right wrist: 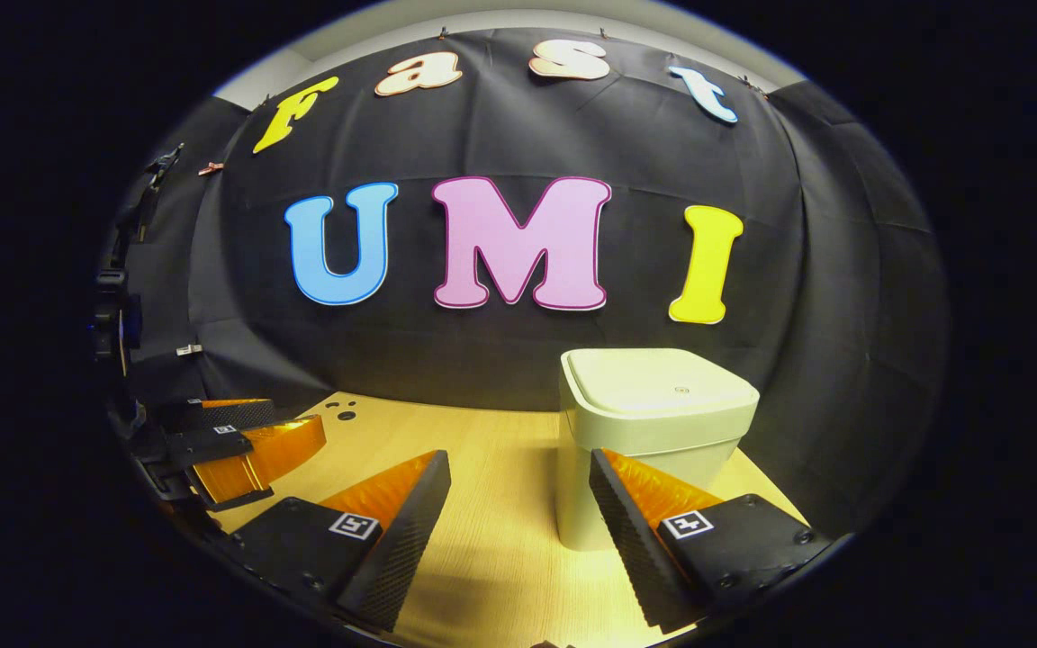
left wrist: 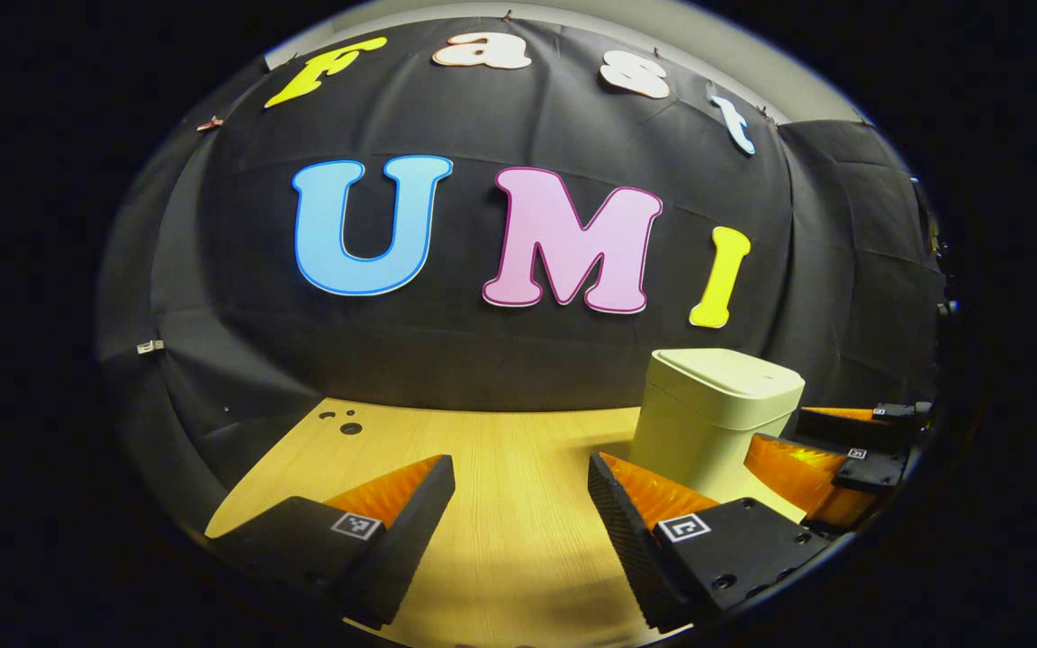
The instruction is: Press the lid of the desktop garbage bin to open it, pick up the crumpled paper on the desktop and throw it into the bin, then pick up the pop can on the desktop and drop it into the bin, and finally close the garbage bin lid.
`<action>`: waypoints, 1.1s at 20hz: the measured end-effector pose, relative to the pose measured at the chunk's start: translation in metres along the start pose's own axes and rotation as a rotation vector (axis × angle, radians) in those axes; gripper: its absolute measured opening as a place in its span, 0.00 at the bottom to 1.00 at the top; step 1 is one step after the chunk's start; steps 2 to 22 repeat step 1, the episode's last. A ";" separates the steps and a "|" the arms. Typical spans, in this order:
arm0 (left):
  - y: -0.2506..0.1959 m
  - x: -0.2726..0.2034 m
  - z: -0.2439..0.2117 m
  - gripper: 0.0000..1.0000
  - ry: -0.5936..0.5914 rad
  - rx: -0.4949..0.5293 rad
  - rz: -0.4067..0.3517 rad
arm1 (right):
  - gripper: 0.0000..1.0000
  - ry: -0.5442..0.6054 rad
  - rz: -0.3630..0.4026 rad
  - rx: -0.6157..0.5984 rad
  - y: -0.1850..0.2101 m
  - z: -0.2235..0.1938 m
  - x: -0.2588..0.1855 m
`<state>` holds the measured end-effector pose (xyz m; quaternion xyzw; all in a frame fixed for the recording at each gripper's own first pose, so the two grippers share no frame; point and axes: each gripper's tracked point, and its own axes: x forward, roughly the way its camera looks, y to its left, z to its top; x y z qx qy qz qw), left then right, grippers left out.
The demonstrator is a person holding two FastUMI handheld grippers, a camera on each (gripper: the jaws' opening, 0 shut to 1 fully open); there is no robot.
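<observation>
While both tools [left wrist: 518,504] [right wrist: 518,504] gape, bin [right wrist: 653,432] upright, lid [right wrist: 658,391] closed.

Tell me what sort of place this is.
Probably a staged recording booth: black cloth wall, a bare wooden desktop, and a lidded garbage bin, shut, as the lone prop.

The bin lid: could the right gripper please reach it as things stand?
Probably yes. The right gripper is open, facing the bin, whose lid is shut, with bare table between them.
</observation>
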<state>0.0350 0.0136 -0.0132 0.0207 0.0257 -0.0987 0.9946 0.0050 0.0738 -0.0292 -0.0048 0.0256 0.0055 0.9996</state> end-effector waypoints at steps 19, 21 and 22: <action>0.001 0.000 -0.001 0.96 0.003 0.005 0.002 | 0.98 0.008 -0.008 0.010 -0.001 -0.004 0.000; 0.001 0.000 -0.001 0.96 0.003 0.005 0.002 | 0.98 0.008 -0.008 0.010 -0.001 -0.004 0.000; 0.001 0.000 -0.001 0.96 0.003 0.005 0.002 | 0.98 0.008 -0.008 0.010 -0.001 -0.004 0.000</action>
